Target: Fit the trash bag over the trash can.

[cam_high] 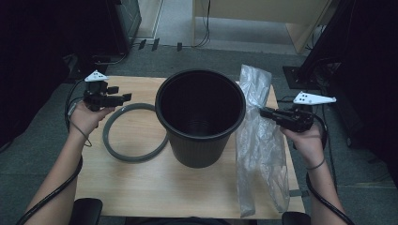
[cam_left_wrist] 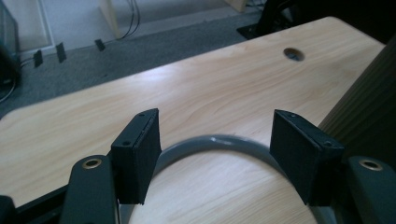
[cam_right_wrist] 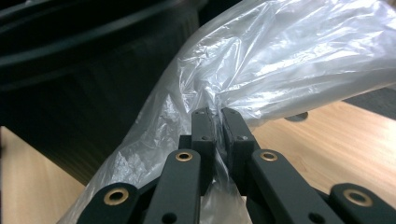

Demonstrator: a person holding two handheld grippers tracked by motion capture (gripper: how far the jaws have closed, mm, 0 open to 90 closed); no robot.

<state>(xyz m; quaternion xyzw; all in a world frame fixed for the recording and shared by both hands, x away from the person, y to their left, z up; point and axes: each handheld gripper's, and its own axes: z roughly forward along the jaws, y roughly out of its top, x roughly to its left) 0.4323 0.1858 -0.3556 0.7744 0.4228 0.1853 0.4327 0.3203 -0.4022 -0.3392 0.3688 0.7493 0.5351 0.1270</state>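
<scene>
Black bin (cam_high: pixel 200 117): it covers part of the grey ring (cam_high: pixel 133 157) on the ring's right side and the worktop (cam_high: pixel 155 187) behind it; its floor is too dark to read.

Clear plastic bag (cam_high: pixel 260 145): its lower end runs past the worktop's front edge.

Left gripper view: the ring (cam_left_wrist: pixel 212 142) is masked on both sides by the tool's pads, and its near half is cut off by the bottom edge.

Right gripper view: the bag (cam_right_wrist: pixel 280 60) hides the bin wall behind it; the bin rim is blurred.
</scene>
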